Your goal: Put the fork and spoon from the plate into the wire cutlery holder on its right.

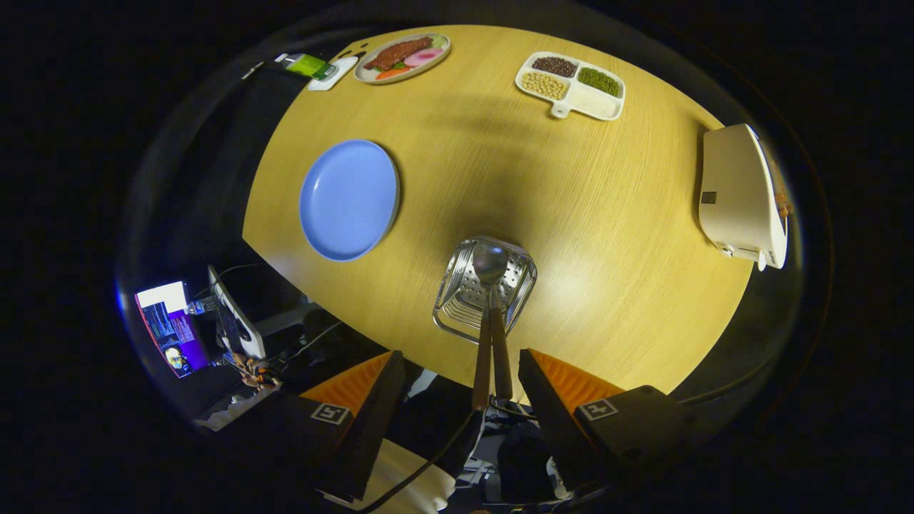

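I look down on a wooden table from above. The wire cutlery holder [484,289] stands just ahead of my fingers. The spoon [490,263] stands inside it, bowl down, and the fork [502,351] stands beside it. Both brown handles stick up toward me between my fingers. The blue plate [348,198] lies bare to the left of the holder. My gripper [460,378] is open, its fingers spread wide on either side of the two handles and touching neither.
A white toaster [742,194] sits at the table's right edge. Far across the table lie a divided dish of beans [571,84] and a plate of toy food [403,57]. A monitor [170,325] and cables lie below the table's near-left edge.
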The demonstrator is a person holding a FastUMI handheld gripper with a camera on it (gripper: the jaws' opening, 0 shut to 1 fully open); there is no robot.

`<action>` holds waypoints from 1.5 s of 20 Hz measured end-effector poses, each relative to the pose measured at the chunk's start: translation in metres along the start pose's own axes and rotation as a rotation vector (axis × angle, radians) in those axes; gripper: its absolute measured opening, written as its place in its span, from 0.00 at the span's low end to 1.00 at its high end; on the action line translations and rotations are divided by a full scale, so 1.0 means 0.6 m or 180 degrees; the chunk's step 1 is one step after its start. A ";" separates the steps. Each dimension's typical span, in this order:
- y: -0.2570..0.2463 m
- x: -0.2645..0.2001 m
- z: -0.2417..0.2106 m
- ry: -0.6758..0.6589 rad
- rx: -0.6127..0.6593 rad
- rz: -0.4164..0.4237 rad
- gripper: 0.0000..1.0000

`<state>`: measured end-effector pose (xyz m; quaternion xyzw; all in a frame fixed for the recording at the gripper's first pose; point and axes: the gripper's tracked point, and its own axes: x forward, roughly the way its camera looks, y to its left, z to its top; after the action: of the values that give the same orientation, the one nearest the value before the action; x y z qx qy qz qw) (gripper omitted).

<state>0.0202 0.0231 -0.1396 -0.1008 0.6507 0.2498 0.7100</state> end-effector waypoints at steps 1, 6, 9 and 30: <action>0.005 -0.017 0.004 -0.0176 0.0004 -0.0024 0.99; 0.051 -0.104 0.006 -0.1146 0.0047 0.0029 0.99; 0.060 -0.144 0.011 -0.1737 0.0110 -0.0058 0.99; 0.116 -0.487 -0.055 -0.5327 0.0127 -0.1097 0.98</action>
<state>-0.0509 0.0019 0.1531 0.0319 -0.1081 0.1190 0.9865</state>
